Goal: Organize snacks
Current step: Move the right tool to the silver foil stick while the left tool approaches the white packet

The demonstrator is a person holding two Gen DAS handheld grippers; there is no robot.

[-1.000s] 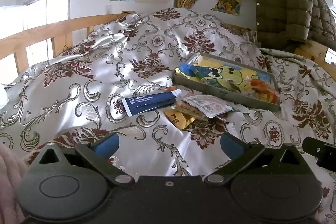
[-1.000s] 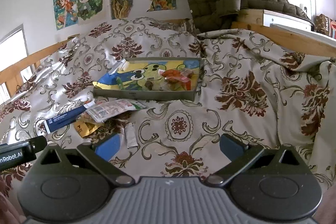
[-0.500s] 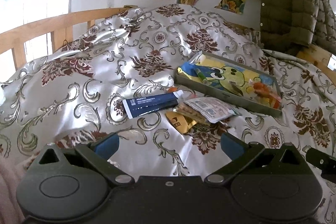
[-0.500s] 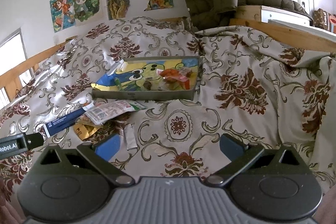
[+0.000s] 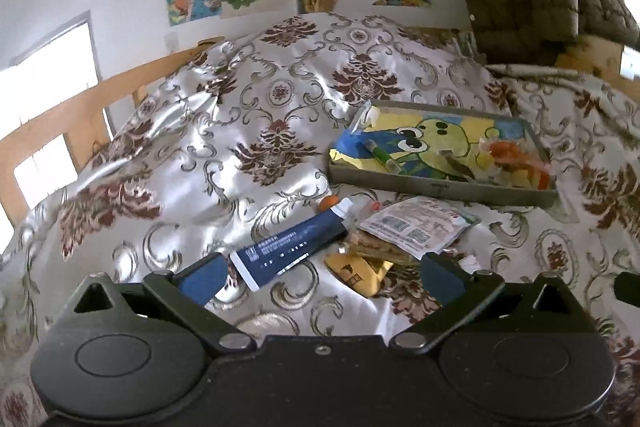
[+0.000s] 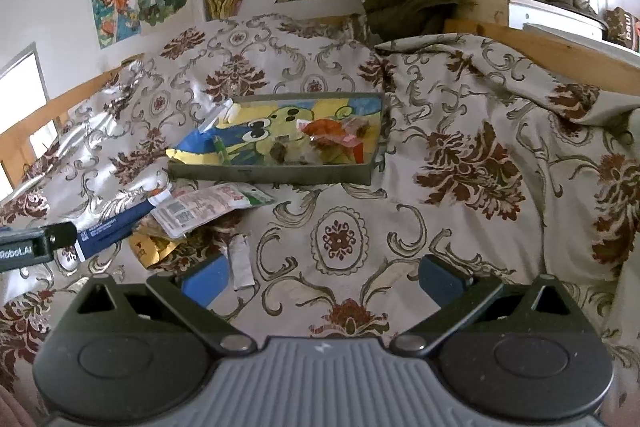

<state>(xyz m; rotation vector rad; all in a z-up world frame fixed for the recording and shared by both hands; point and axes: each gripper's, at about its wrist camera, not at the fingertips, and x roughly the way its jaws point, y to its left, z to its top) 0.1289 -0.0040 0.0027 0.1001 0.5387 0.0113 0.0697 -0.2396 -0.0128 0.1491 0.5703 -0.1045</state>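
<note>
Blue tube (image 5: 291, 242) lies beside crumpled snack packets (image 5: 416, 229) near the tray (image 5: 440, 183); both grippers' jaws gape empty.

Ahead of the right fingers (image 6: 442, 279) the bedspread (image 6: 460, 227) lies bare and open, and to their right as well. A small white packet (image 6: 241, 261) lies just beside the left-hand one. Farther ahead the tray (image 6: 272, 175) bars the way. Between the left gripper's fingers (image 5: 204, 277) sit a blue tube (image 5: 290, 247), a yellow packet (image 5: 354, 273) and a white pouch (image 5: 416, 229), crowded together. Left of those fingers the bedspread is clear up to the wooden rail (image 5: 52, 131).
</note>
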